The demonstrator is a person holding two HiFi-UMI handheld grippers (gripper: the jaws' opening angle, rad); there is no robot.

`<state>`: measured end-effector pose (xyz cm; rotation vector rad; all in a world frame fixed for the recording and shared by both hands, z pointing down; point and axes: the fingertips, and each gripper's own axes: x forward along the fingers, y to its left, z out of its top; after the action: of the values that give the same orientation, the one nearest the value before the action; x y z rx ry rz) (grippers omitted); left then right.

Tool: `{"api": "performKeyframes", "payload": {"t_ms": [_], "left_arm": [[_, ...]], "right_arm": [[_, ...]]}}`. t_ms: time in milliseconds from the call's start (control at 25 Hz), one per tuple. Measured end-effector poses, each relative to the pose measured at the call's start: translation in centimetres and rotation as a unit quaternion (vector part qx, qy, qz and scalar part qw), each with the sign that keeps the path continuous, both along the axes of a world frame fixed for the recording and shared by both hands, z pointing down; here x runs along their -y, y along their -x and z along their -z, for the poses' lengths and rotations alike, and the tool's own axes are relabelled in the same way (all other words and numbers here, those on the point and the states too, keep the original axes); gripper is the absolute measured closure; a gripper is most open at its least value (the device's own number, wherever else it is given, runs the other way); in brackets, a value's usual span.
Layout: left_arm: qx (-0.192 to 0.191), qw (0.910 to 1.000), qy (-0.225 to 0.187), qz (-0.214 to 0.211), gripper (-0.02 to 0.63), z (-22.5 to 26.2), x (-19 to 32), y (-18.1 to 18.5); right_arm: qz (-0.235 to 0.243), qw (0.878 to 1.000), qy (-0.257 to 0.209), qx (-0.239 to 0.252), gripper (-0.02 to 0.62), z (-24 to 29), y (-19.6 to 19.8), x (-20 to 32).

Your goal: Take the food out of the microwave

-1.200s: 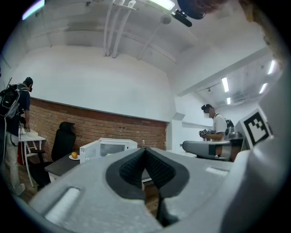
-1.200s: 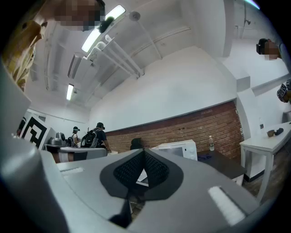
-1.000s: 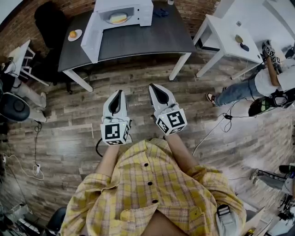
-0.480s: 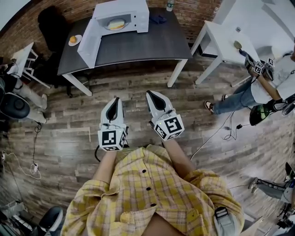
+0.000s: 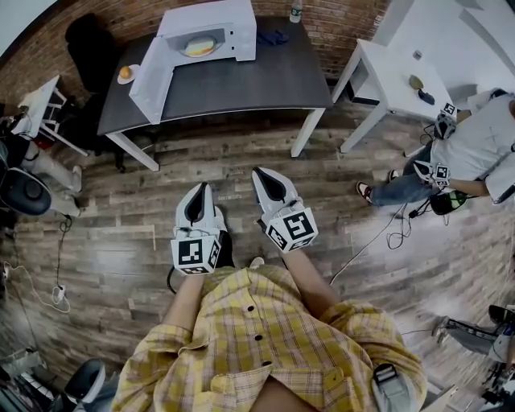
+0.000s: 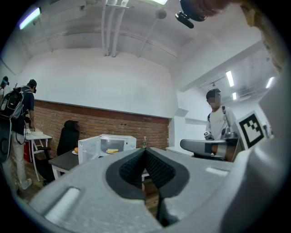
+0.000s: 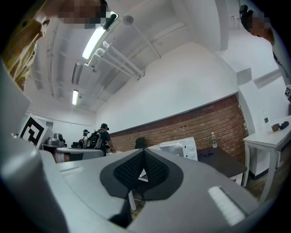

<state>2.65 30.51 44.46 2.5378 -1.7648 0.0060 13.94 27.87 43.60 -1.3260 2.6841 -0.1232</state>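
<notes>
- The white, box-shaped microwave [image 5: 229,20] stands at the left end of the dark, smooth table [image 5: 257,80]. Its flat door [image 5: 150,76] is swung wide open to the left.
- Inside lies the food [image 5: 200,44], a pale round piece on a plate [image 5: 186,50], well apart from both claws.
- The left claw [image 5: 199,191] is closed and empty, with its ribbed black pads [image 6: 132,170] pressed together.
- The right claw [image 5: 261,175] is closed too, and nothing is in it.
- I judge this to be the approach step. The next move calls for reaching the table, opening a claw and taking the plate by its rim.
</notes>
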Motion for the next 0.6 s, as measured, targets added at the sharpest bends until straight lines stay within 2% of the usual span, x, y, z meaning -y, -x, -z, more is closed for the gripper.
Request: {"api": "performKeyframes", "payload": {"t_ms": [320,600], "left_arm": [[-0.013,0.9999,0.003,0.006,0.604,-1.0,4.7,1.1],[-0.02,0.9998,0.006,0.005,0.604,-1.3,12.9,2.9]], "right_arm": [[0.001,1.0,0.005,-0.013,0.591,-0.9,1.4,4.3],[-0.003,1.0,0.012,-0.019,0.591,-1.6,3.2,12.1]]}}
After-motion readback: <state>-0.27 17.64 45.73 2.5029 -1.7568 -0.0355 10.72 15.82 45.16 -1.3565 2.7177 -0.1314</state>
